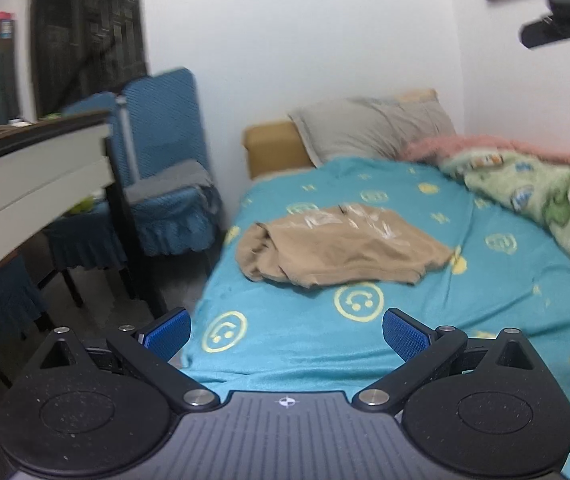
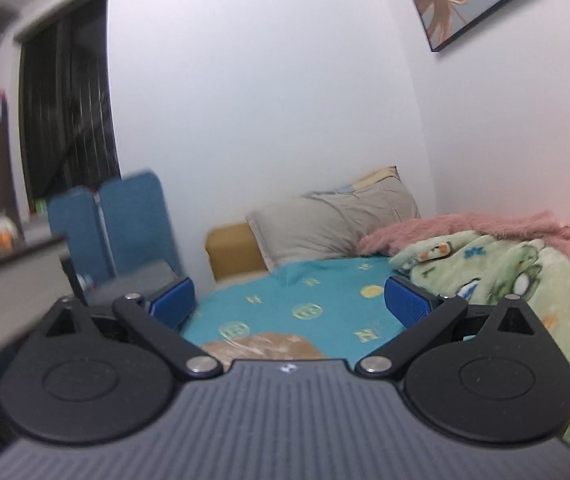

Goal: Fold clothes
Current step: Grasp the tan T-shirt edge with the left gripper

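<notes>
Right now I have both grippers spread wide and empty above the bed (image 1: 305, 352). Through my left gripper (image 1: 287, 334) I see the whole tan garment (image 1: 341, 252) crumpled mid-bed, below the pillow (image 1: 373, 130). Through my right gripper (image 2: 290, 306) only its top edge (image 2: 265, 346) shows.
</notes>
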Tool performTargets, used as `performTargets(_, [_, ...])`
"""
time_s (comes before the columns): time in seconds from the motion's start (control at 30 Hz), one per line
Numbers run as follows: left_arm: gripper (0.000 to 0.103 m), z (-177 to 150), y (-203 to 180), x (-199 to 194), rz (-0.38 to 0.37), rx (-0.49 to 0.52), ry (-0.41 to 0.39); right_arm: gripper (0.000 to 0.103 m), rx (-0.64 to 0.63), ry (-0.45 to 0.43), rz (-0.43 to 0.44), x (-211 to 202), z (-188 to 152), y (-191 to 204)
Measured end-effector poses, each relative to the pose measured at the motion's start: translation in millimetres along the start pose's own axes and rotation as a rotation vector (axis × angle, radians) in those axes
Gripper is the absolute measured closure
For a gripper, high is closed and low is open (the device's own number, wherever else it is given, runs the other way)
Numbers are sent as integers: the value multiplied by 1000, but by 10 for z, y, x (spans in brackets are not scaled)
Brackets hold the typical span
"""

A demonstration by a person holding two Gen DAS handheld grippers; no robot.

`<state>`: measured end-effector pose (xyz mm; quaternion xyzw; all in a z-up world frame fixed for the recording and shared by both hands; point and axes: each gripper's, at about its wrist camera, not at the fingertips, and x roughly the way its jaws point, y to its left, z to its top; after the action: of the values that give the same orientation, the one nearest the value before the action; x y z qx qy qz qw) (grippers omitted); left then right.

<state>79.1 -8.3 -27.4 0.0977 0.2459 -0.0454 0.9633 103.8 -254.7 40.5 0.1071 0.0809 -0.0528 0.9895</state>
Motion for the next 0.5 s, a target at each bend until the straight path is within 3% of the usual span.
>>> performTargets(0.13, [4, 95, -57, 594, 30, 22, 77, 0, 97, 106, -23, 232, -159, -334])
performTargets(0.23, [6, 160, -60, 1125, 108, 25, 134, 0, 130, 184, -9, 361, -313, -447])
performTargets(0.5, [14, 53, -271, 2293, 91, 182, 162, 0, 41, 353, 42, 731, -687, -378])
